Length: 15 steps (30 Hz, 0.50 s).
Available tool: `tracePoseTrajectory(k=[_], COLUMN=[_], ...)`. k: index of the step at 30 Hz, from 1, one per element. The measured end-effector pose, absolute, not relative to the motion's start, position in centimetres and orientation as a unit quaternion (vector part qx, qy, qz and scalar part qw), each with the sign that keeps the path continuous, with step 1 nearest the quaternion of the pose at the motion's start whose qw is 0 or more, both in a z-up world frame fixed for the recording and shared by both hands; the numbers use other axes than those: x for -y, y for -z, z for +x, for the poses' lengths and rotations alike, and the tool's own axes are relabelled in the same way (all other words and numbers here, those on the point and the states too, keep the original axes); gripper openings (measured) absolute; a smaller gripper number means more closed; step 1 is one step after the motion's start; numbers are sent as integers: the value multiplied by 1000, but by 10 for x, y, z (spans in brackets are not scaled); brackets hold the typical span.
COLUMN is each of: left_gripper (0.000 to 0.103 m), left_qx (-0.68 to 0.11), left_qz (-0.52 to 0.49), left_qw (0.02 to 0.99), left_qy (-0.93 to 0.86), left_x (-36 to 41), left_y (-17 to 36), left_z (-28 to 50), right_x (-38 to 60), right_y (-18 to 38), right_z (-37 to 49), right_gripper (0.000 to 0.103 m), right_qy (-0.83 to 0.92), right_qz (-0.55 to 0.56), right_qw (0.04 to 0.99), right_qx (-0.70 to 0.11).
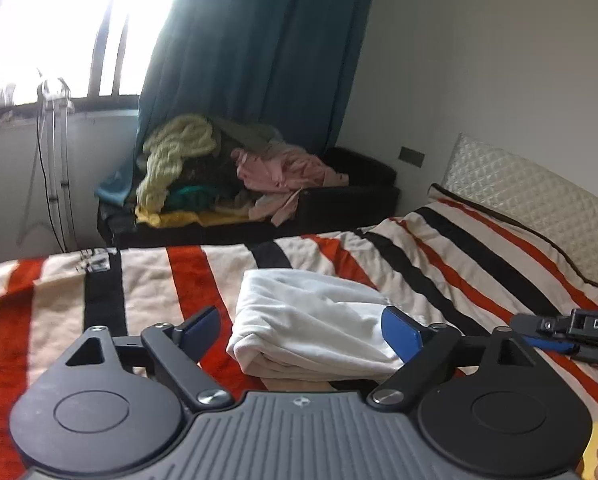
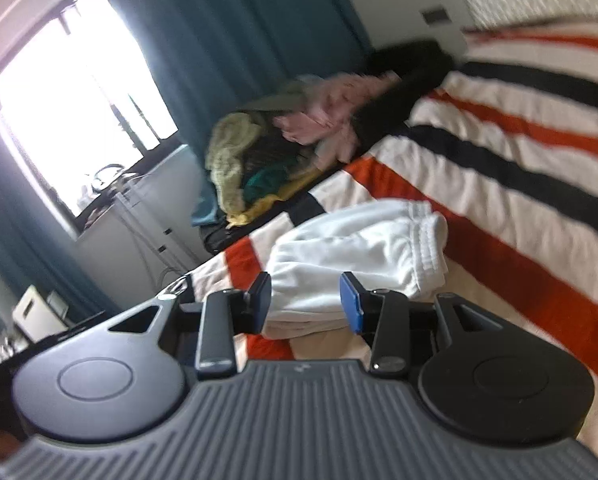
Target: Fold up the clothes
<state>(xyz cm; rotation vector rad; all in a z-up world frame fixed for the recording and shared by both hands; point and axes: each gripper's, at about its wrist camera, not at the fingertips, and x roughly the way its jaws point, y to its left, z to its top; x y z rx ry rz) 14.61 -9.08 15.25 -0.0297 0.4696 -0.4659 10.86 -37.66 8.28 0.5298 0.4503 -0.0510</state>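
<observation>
A folded white garment lies on the striped bedspread. My left gripper is open, its blue pads on either side of the garment's near end, holding nothing. The right gripper's tip shows at the right edge of the left wrist view. In the right wrist view the same white garment shows its elastic waistband to the right. My right gripper is open just in front of it, empty. That view is tilted and blurred.
A pile of unfolded clothes in yellow-green, pink and teal sits on a black bench beyond the bed, under a teal curtain. A quilted headboard stands at right. A bright window is at left.
</observation>
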Motion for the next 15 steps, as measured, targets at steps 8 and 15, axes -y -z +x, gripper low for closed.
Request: tracePoseTrajectory(k=[8,15], left_gripper=[103,103], left_qx=[-171,-155], left_qz=[14,13], left_qw=[961,967], left_qy=[215,200], left_x=[69,51], left_y=[-180,-142], left_z=[53,17], right_x=[337,311], right_y=[-116,-88], right_z=[38,4], right_gripper=[87,87], right_qy=[10,33], right_qz=[185,144], right_qw=[967,980], right_qx=[-176,-136])
